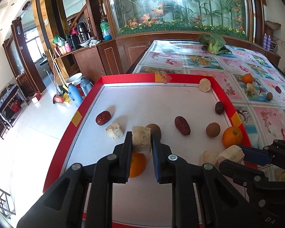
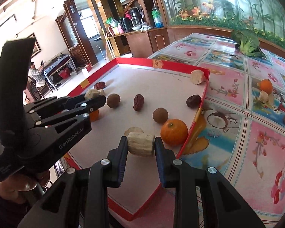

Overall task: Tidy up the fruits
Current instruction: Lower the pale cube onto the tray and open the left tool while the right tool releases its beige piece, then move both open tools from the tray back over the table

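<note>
The jaws of the left gripper point(image 1: 141, 142) squeeze shut on a pale chunk point(image 1: 141, 142) over the red tray point(image 1: 224, 95). The jaws of the right gripper point(image 2: 141, 146) pinch another pale chunk point(image 2: 141, 146) at the tray's 5 o'clock corner, next to an orange point(image 2: 173, 131). The chunks look light, dry and crumbly, so I think a soft hold on the flat cut sides is best. The oranges look smooth and may roll. More fruit waits on the desk point(image 2: 237, 79) at 2 o'clock.
</note>
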{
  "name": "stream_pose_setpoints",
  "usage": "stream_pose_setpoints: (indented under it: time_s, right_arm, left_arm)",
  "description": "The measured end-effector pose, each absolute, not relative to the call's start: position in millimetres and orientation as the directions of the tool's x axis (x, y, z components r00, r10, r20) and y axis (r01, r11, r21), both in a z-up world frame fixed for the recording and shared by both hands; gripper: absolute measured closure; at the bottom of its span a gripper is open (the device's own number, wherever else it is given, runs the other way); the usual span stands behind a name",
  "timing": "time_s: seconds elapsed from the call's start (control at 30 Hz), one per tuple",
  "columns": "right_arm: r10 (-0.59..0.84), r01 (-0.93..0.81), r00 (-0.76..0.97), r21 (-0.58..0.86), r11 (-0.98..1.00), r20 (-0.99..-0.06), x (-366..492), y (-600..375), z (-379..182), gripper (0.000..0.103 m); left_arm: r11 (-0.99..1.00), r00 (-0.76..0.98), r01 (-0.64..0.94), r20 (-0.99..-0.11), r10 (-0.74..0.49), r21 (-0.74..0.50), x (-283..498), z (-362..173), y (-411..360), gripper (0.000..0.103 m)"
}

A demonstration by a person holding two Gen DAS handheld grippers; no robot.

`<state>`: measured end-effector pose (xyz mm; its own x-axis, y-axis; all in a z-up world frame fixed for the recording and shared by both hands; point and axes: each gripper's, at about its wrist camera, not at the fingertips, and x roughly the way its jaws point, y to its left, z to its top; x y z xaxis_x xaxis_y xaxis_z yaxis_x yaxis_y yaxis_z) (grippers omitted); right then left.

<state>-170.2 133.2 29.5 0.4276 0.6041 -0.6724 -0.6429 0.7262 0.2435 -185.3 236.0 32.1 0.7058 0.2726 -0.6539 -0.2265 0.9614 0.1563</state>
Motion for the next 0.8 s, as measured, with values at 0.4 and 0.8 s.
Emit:
stream_pose_setpoints:
  time_s: [0.4, 0.8]
  right_arm:
    - [0.619, -0.658, 0.402, 0.258, 0.707, -0.675, -170.9, 131.8, 29.6, 0.076]
    - [0.713, -0.611, 0.421, 0.406, 0.679, -0.560, -160.4, 89.3, 42.3, 0.072]
  left_arm:
    - [0.946, 0.708, -0.257, -0.628, 0.324, 0.199, -184.1, 32.9, 231.8, 0.031]
    - [0.943, 0.742, -0.256, -0.582, 0.333, 0.214, -186.8, 51.8, 213.6, 0.013]
